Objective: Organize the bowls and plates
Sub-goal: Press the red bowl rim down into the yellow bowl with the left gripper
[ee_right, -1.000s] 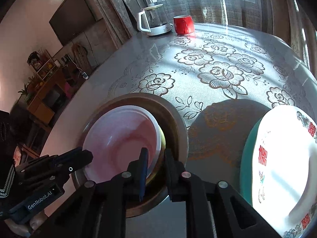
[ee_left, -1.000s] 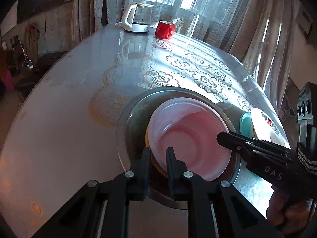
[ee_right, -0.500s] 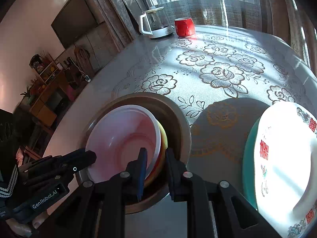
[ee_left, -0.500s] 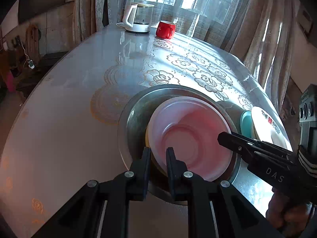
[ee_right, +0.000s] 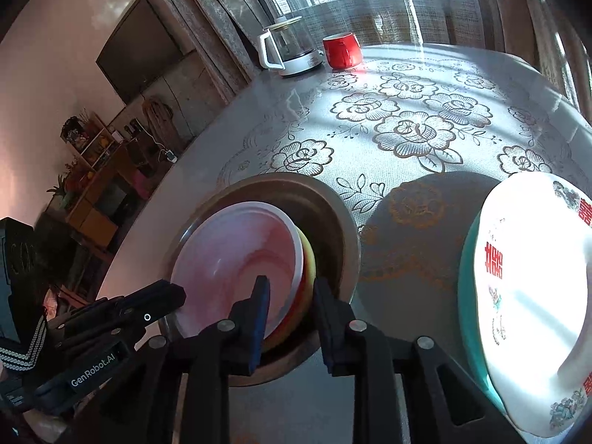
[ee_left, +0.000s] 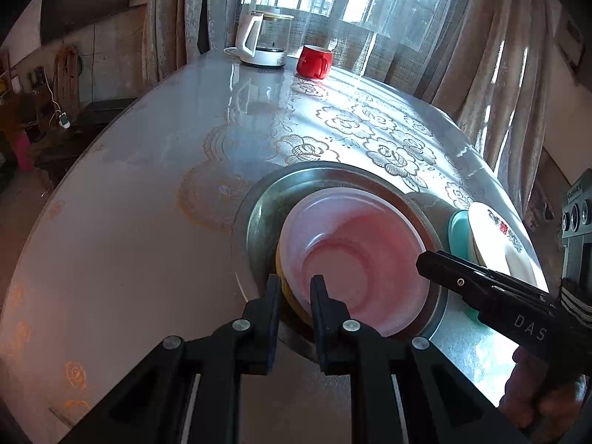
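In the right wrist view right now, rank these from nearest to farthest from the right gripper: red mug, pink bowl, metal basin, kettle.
1. pink bowl, its rim between the fingers of the right gripper.
2. metal basin, around the bowl.
3. red mug and kettle, side by side at the far edge; too close to call.

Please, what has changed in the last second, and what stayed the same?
The right tool opened its fingers wider around the rim of the translucent pink plastic bowl, apparently releasing it. The left tool, the round metal basin and the white patterned plate stayed as they were.
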Demonstrator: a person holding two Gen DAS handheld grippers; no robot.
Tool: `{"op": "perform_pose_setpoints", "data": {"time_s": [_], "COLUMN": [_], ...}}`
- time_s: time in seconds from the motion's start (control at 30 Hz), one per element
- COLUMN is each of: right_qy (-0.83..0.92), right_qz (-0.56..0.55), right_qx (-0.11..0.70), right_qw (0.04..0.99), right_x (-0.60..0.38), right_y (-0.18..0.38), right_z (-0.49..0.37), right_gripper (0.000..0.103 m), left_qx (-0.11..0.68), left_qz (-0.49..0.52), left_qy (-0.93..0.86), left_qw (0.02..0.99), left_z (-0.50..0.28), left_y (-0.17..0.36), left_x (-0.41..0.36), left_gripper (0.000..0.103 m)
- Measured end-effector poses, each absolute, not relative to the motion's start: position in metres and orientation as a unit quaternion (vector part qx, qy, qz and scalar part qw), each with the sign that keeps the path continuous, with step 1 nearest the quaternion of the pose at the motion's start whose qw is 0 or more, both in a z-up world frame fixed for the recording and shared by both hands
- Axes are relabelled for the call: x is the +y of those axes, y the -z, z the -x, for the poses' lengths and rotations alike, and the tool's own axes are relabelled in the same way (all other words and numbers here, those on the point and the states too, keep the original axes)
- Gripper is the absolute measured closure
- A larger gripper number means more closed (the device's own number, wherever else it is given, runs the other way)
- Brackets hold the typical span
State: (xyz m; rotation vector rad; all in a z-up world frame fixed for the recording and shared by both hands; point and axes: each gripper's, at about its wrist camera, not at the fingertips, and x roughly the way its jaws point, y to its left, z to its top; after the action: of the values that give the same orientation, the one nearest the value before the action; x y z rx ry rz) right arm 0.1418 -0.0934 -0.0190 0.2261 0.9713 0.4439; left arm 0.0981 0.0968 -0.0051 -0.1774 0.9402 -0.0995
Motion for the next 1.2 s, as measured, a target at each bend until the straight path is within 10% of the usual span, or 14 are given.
{"op": "perform_pose_setpoints", "data": {"time_s": [1.2], "right_qy": [-0.188], "right_qz": [-0.1], "right_qx": [0.448], "right_qw": [0.868], "right_x": [-0.089], "right_y": [0.023], "right_z": [-0.143], "right_gripper": [0.093], "left_qx": [0.419], "left_qz": [0.051], "left_qy": [0.064], "left_qw": [0.904], "left_z": [-0.093], "left_y": [0.005], "left_x": [0.087], "left_gripper": [0.089]}}
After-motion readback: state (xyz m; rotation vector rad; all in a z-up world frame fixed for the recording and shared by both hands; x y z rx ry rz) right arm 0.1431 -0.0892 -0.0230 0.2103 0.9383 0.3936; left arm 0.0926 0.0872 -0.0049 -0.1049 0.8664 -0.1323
